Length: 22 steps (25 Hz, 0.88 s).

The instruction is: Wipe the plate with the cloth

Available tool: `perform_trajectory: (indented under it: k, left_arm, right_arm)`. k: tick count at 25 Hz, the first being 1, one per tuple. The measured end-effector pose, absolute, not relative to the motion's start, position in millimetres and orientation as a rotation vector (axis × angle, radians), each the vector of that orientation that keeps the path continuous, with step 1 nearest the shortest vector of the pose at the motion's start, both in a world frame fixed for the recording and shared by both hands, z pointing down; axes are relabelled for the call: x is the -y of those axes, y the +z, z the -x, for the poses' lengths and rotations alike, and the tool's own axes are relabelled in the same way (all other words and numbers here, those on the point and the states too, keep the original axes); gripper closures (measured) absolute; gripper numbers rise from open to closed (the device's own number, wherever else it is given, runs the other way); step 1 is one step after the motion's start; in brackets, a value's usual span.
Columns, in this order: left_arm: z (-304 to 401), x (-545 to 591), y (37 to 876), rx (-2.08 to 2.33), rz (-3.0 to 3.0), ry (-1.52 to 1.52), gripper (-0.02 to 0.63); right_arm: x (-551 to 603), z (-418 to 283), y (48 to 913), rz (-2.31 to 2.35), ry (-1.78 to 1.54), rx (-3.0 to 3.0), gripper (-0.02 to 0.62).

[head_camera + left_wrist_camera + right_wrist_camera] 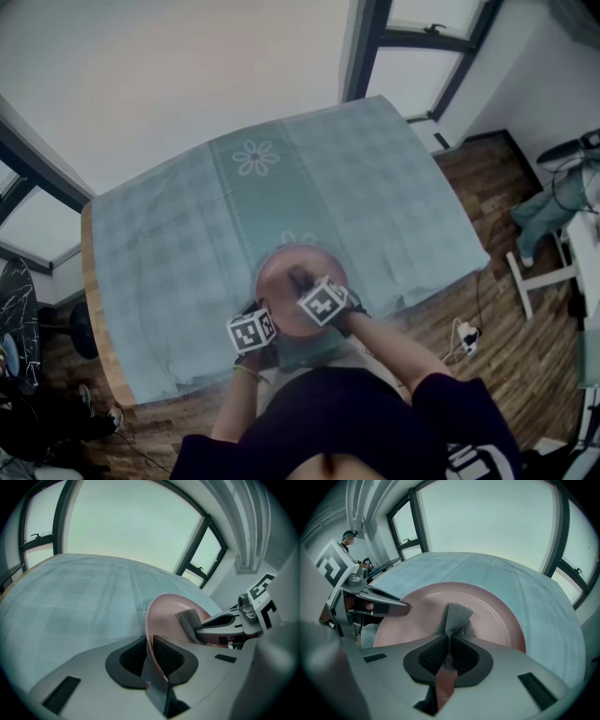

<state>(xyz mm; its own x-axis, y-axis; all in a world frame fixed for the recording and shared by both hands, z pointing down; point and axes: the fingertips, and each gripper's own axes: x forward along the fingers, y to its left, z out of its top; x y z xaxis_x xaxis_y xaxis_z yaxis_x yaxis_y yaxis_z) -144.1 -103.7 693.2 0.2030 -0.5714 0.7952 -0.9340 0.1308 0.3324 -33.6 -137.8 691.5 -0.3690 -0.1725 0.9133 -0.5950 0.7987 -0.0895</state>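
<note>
Head view looks down on a worktop (375, 187) under a pale blue checked tablecloth (187, 244). The pink plate (279, 274) sits near the front edge, just in front of the person, with both grippers over it.

I judge that the wiping step is in hand. Seen in its own view, the left gripper (150, 654) has its jaws clenched on the plate's near rim, one pad on the inner face and one on the underside, steadying it. The right gripper (449, 641) has its jaws clenched on a small grey cloth (457, 615). The cloth's bunched free end sticks out past the tips and lies on the plate's inner face, about the middle.

The next move probably calls for sweeping the cloth across the face and out toward the rim with light pressure. The left grip should hold firm so the plate neither slides nor twists. The right jaws should also keep clear of the left ones, which stand close by at the rim.

The plate is round, shallow and plain pink, smooth with a slight sheen and a faint ring inside a low raised rim. I can make out no dirt on it. Whether it lies flat or is tipped up at the gripped edge I cannot tell.
</note>
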Motion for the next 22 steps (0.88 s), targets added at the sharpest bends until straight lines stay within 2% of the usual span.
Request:
perform_trajectory:
  k: [22]
  left_arm:
    - [144.3, 103.9, 693.5, 1.465, -1.561, 0.484, 0.550]
  right_arm:
    - [81.6, 72.7, 684.0, -0.411, 0.497, 2.016, 0.563]
